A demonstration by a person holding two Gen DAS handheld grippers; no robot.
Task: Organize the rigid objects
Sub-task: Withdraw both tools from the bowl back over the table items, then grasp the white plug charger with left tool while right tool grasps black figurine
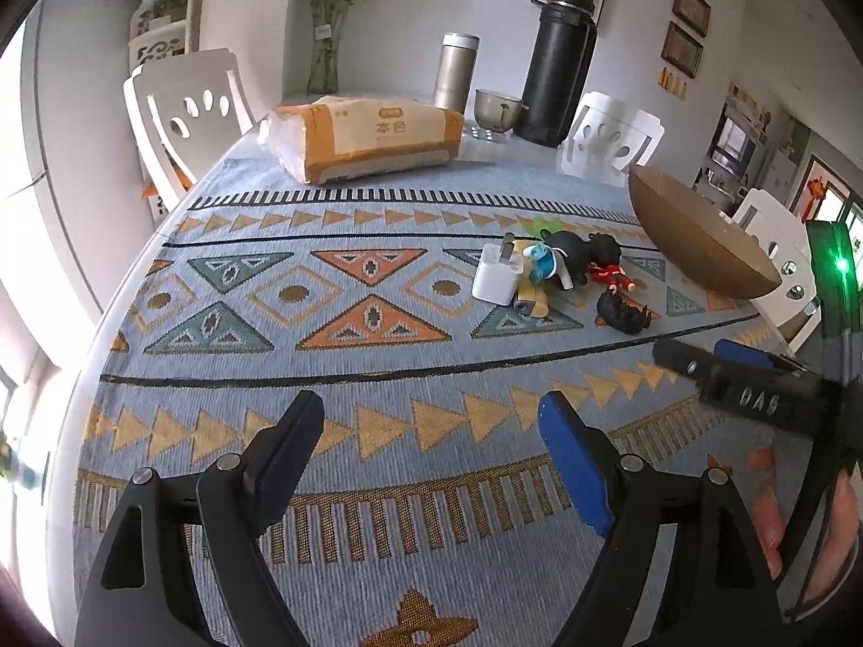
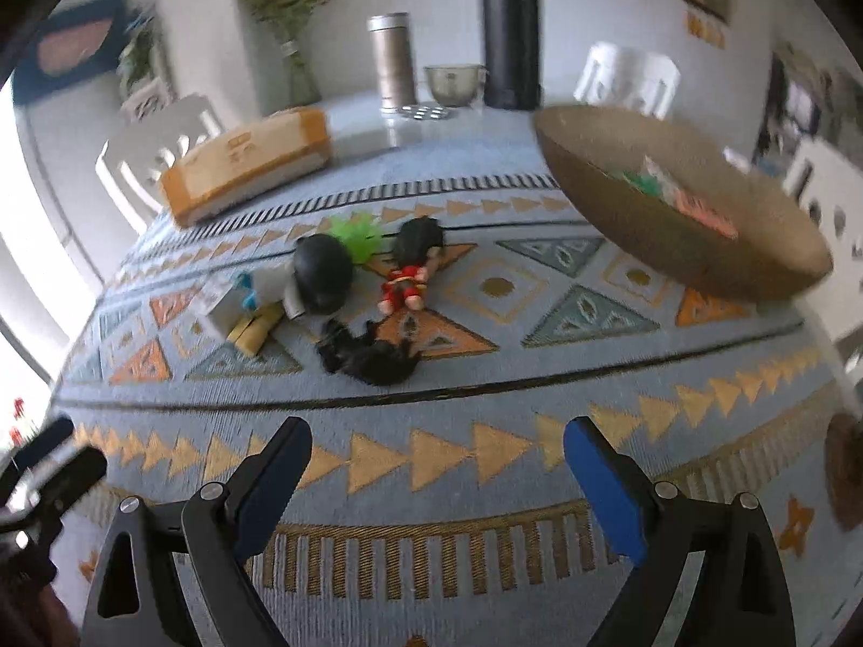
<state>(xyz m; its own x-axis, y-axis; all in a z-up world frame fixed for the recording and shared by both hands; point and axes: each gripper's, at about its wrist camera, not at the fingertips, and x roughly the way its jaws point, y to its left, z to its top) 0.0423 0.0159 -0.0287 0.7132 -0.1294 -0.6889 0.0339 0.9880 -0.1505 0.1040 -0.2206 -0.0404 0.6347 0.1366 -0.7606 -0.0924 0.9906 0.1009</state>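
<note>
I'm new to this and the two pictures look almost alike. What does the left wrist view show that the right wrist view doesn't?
Only the left wrist view shows the white plug clearly, prongs up. Only the right wrist view looks into the brown bowl, where green and orange items lie. Both show the red-dressed doll, the black hair piece, the tissue pack, the black flask and the patterned tablecloth.

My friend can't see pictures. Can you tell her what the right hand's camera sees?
The open right claw hovers, holding nothing, over a patterned tablecloth, facing a small pile of toys: a red-dressed figurine, a black hair piece and a white charger. To the right sits a big brown bowl.
</note>
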